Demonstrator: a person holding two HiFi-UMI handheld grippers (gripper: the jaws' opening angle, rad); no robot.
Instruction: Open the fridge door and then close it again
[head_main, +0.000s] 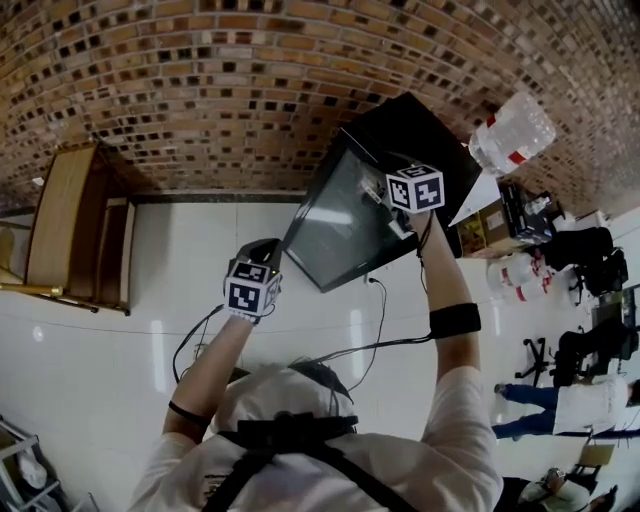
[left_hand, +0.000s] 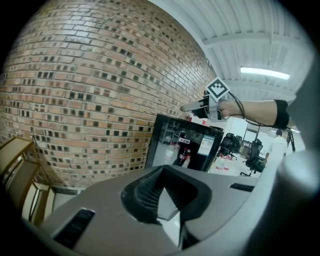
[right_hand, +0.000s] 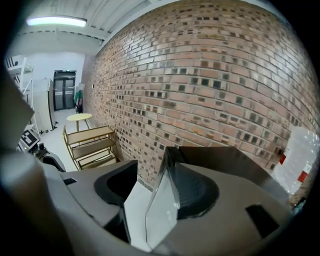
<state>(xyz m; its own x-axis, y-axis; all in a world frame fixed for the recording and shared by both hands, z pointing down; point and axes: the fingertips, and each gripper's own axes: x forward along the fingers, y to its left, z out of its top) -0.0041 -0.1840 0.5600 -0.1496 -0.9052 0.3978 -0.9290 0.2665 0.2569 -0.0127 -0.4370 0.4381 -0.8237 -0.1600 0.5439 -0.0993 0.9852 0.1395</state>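
**A:** Right gripper (right_hand: 159, 192), jaws first.

**B:** Apart, wide. The glass edge of the fridge door (right_hand: 161, 220) stands between them, closer to the right-hand jaw. No pad presses on it that I can see.

**A:** How does that edge run?

**B:** Upright, from the door's top corner down. The black fridge (head_main: 412, 135) goes off to the right of the jaws.

**A:** Door open or shut?

**B:** Cannot tell; no clear gap shows.

**A:** Left gripper (left_hand: 162, 192)?

**B:** Jaws together, nothing in them. It is well back from the fridge and points at its front. The right hand is far nearer.

**A:** Fridge position?

**B:** On the floor (head_main: 100, 360), at its far edge against the brick wall (head_main: 200, 90).

**A:** What does the next move turn on?

**B:** My guess is pinching across that upright edge, then swinging the door about its hinge side.
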